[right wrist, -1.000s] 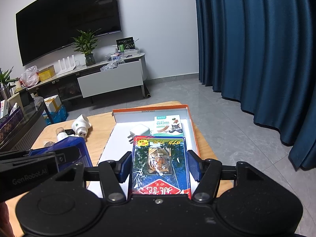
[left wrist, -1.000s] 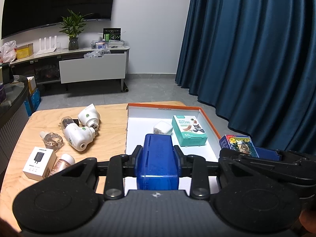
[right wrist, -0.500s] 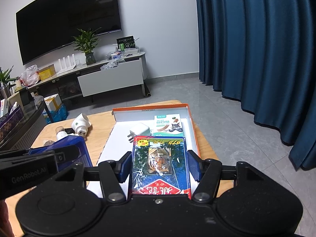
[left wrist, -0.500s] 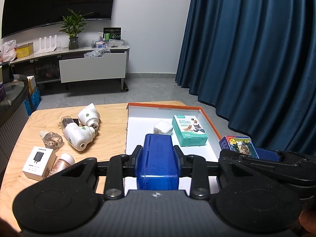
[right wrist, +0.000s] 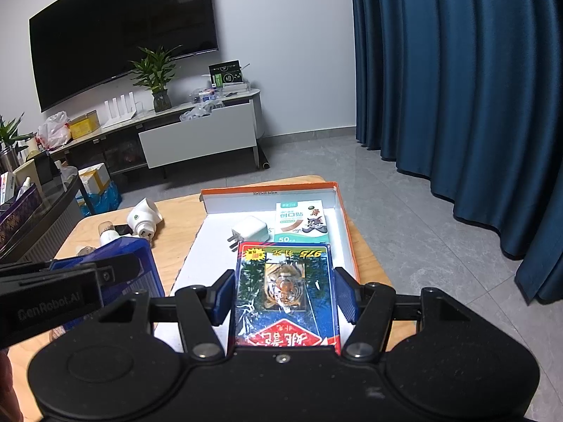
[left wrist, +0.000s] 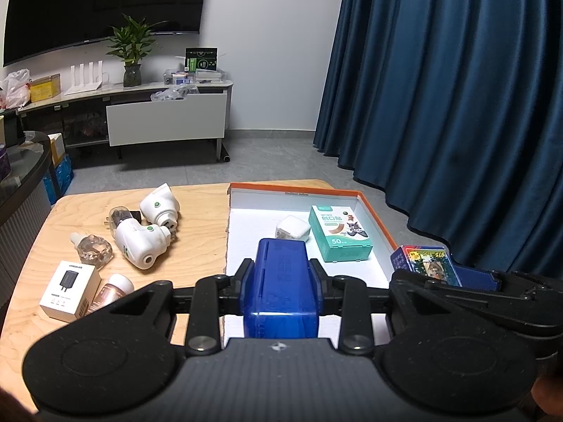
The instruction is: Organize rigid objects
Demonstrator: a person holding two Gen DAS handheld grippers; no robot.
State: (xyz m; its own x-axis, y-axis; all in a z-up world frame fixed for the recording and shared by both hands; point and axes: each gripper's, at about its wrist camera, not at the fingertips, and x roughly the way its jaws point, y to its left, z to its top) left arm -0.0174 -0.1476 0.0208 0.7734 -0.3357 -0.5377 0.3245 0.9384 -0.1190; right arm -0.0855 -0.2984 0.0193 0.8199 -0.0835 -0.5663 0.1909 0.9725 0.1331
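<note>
My left gripper point(left wrist: 281, 277) is shut on a dark blue plastic case point(left wrist: 281, 295), held over the near part of a white tray with an orange rim point(left wrist: 373, 211). Beside it on the right, my right gripper point(right wrist: 285, 288) is shut on a flat blue box with a tiger picture point(right wrist: 285, 281), also above the tray's near end point(right wrist: 343, 218). The tiger box point(left wrist: 425, 263) also shows at the right of the left wrist view. A teal plaster box point(left wrist: 339, 232) and a white charger plug point(left wrist: 292, 228) lie inside the tray.
On the wooden table point(left wrist: 200, 218) left of the tray lie two white plug-in devices point(left wrist: 140, 246), a clear faceted bottle point(left wrist: 91, 249), a white charger carton point(left wrist: 68, 288) and a small pinkish bottle point(left wrist: 112, 290). Blue curtains hang on the right.
</note>
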